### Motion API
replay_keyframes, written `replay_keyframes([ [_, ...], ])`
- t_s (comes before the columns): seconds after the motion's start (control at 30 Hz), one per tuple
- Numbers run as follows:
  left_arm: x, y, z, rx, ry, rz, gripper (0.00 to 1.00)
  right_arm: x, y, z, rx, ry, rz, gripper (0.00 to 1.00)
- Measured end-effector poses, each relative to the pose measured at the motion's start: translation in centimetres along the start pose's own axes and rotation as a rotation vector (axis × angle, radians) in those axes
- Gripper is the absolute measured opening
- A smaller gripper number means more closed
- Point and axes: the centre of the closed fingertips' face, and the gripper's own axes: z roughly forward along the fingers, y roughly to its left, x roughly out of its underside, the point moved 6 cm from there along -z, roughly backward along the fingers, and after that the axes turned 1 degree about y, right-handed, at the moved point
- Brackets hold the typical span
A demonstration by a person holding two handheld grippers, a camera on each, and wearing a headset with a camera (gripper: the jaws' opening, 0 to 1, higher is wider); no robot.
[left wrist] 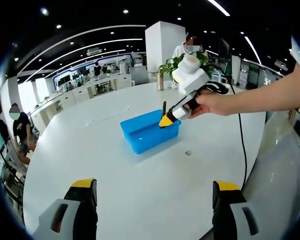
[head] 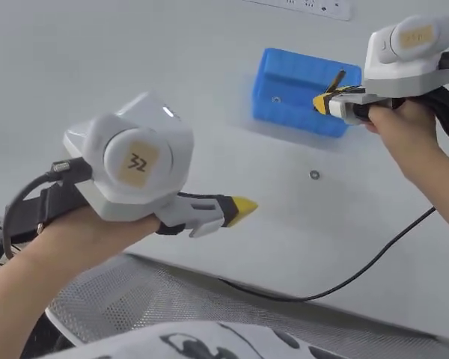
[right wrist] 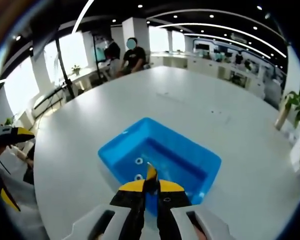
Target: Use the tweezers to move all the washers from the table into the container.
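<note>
While the right gripper [head: 322, 102] clamps the tweezers [head: 335, 81] over the bin [head: 299, 120], head view shows one washer [head: 314, 175] waiting on the table [head: 209, 149] nearby. Left gripper view: left gripper [left wrist: 154, 184] spread, empty. Right gripper view: two washers [right wrist: 138, 161] binned just beyond its tips.

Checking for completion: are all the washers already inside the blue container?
No, one washer lies on the white table, outside the blue container.

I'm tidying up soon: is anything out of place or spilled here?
Nothing is spilled or damaged. One washer lies loose on the table, outside the blue container, not yet moved. The right gripper holds the tweezers over the container.
</note>
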Motion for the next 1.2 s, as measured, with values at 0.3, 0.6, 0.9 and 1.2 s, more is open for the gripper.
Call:
replay_keyframes([
  [0.3,0.0,0.0,0.1,0.003,0.005,0.01,0.98,-0.2,-0.1,0.2,-0.008,-0.002,0.012,0.04],
  [0.6,-0.1,-0.1,0.1,0.006,0.003,0.013,0.98,-0.2,-0.4,0.3,-0.021,-0.006,0.053,0.05],
  [0.9,-0.1,0.0,0.0,0.0,-0.001,0.014,0.98,-0.1,-0.3,-0.6,-0.018,-0.025,0.083,0.05],
  [1.2,-0.3,0.0,-0.1,0.0,-0.006,0.021,0.98,-1.5,0.0,-2.9,-0.018,-0.104,0.087,0.05],
])
